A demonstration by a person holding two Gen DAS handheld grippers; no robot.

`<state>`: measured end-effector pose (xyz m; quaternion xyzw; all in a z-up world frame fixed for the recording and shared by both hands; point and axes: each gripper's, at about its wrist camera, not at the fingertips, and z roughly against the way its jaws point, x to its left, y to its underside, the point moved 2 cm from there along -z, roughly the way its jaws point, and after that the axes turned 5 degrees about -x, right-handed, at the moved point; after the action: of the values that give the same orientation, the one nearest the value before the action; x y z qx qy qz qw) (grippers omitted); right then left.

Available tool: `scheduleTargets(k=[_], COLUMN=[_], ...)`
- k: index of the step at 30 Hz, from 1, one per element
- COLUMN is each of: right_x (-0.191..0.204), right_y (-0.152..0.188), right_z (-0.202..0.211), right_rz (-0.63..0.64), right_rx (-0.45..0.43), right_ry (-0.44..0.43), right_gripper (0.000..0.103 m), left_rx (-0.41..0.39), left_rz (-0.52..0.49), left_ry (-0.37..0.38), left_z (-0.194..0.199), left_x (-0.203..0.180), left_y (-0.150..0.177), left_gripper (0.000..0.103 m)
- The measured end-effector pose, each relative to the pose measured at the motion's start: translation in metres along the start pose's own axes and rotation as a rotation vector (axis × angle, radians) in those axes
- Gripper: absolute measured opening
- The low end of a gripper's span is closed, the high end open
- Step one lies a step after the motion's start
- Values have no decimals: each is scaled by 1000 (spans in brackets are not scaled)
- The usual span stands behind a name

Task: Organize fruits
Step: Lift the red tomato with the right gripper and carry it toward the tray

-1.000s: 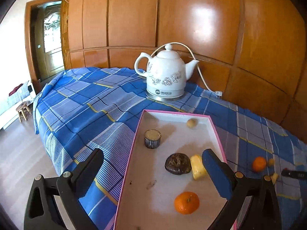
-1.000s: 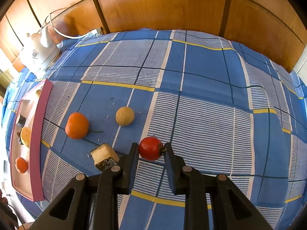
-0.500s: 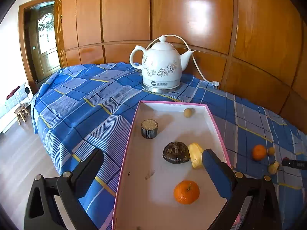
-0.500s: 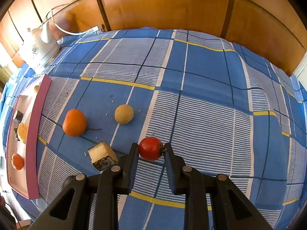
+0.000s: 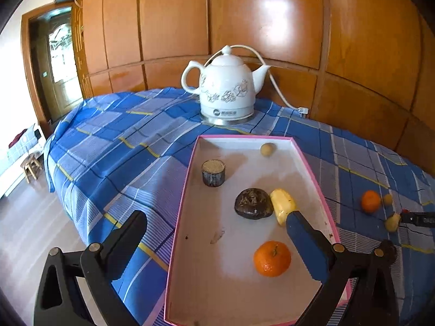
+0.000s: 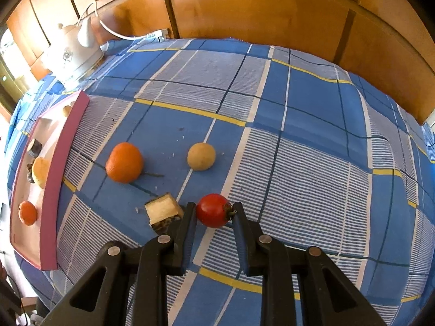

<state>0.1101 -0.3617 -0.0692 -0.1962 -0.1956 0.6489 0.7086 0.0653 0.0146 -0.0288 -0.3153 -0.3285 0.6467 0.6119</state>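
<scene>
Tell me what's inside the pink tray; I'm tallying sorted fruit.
Inside the pink tray: an orange, yellow piece, dark lump, cut stub, small tan ball. The near right corner is covered by the left gripper.

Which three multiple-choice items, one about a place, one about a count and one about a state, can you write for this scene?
1. Where does the white kettle stand?
A. inside the tray
B. on the cloth beyond the tray's far end
C. on the floor

2. How many oranges lie in the pink-rimmed tray?
A. one
B. two
C. three

3. What is the right hand-held gripper doing?
A. standing wide open
B. shut on the red fruit
C. shut on an orange

Answers:
1 B, its base rests on the blue checked tablecloth behind the tray.
2 A, one orange lies there; the other orange is on the cloth.
3 B, both fingers press the red fruit.
</scene>
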Motion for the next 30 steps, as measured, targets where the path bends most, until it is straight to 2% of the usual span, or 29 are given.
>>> scheduleTargets(k=[6, 12, 21, 23, 26, 30], right_x=[-2, 19, 106, 109, 107, 102], right_y=[2, -6, -32, -37, -40, -39], right_z=[-3, 17, 28, 30, 35, 45], right_rz=[-17, 7, 104, 72, 7, -34], right_rx=[9, -37, -80, -90, -78, -82], right_ry=[-5, -65, -241, -276, -380, -438], right_gripper=[27, 27, 26, 26, 26, 26], left_rx=[15, -3, -8, -15, -24, -12], left_rz=[34, 50, 74, 81, 85, 103], left_ry=[-20, -30, -46, -47, -47, -33], left_z=[-4, -3, 2, 5, 6, 5], left_x=[10, 19, 40, 45, 51, 54], left_y=[0, -3, -3, -3, -2, -1], left_gripper=[103, 103, 103, 103, 103, 103])
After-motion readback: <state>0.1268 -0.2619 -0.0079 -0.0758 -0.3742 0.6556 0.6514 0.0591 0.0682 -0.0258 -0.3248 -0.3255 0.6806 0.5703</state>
